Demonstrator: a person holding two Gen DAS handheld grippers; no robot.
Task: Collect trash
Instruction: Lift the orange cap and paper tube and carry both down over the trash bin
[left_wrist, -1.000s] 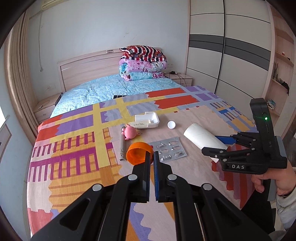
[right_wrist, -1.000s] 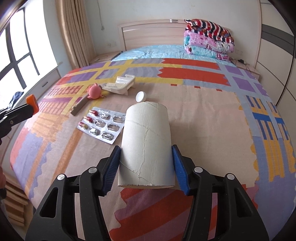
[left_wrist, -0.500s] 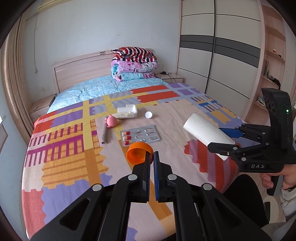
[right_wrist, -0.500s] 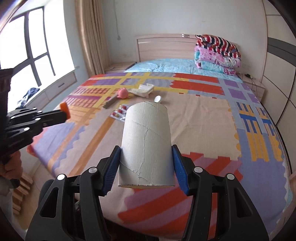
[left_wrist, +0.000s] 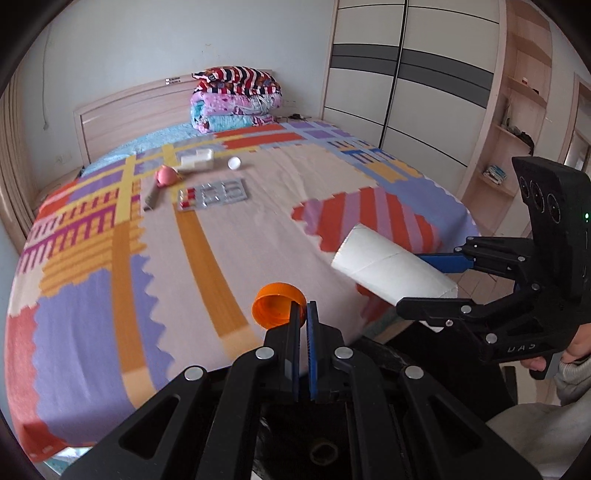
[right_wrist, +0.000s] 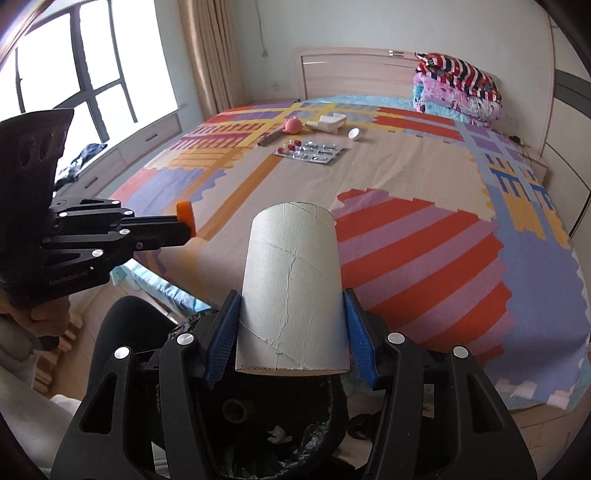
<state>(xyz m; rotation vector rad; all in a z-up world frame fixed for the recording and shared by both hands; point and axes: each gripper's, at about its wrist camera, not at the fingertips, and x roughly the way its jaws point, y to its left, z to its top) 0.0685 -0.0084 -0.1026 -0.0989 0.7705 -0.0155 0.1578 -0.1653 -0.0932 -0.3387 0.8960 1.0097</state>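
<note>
Here, just off the foot of the bed (right_wrist: 424, 177), a dark-lined bin (right_wrist: 295, 439) sits below both tools. The right gripper (right_wrist: 291, 332) clamps a cardboard tube (right_wrist: 291, 288) at mid-width; the left gripper (left_wrist: 303, 314), pinched shut, holds an orange cap (left_wrist: 275, 308). Farther up the bed lie a blister pack (left_wrist: 212, 194), pink toy (left_wrist: 166, 175), white box (left_wrist: 195, 160) and small white cap (left_wrist: 234, 163).

wrist views over shared bed (left_wrist: 221, 240)

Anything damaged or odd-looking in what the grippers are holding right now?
The cardboard tube in the right gripper is cracked, with a jagged split down its wall. The orange bottle cap is pinched only by its edge in the left gripper.
</note>
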